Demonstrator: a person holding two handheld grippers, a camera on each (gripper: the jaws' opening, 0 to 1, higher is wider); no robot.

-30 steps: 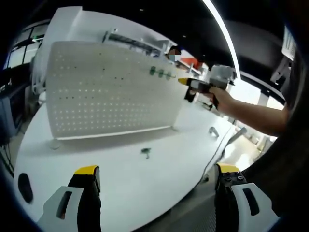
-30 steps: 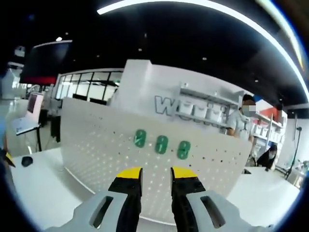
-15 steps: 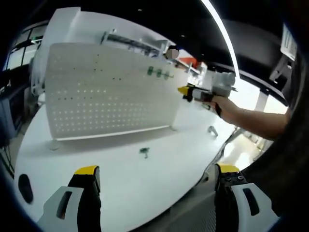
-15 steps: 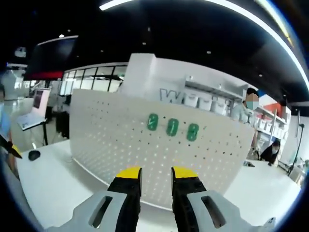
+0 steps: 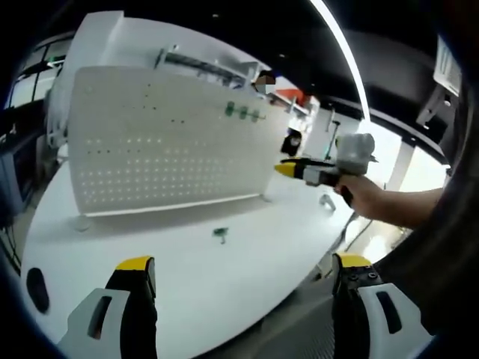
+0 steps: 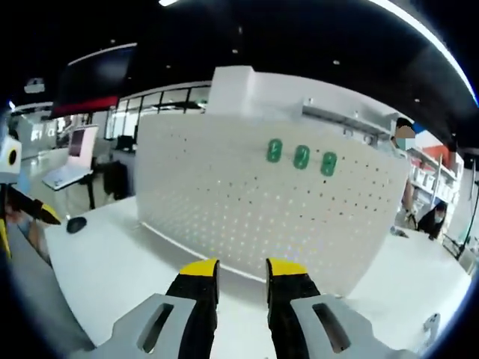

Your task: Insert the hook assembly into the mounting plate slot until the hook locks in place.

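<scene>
A white pegboard plate (image 5: 165, 138) stands upright on the white table (image 5: 194, 269), with three green hooks (image 5: 245, 112) set in a row near its top right. In the right gripper view the pegboard (image 6: 239, 209) and the three green hooks (image 6: 301, 157) are straight ahead. Another small green hook (image 5: 219, 234) lies on the table in front of the board. My left gripper (image 5: 243, 273) is wide open and holds nothing, low over the table's near edge. My right gripper (image 6: 242, 273) is shut on nothing. A hand holds the right gripper (image 5: 288, 170) to the right of the board, apart from it.
A dark mouse (image 5: 36, 288) lies at the table's left end, and the mouse (image 6: 75, 223) also shows in the right gripper view. A small metal part (image 5: 328, 200) sits near the table's right edge. My left gripper (image 6: 22, 224) shows at the far left. Shelving stands behind the board.
My right gripper has drawn back and down from the three green hooks on the board, now hanging off to the board's right. The left gripper has stayed in place.
</scene>
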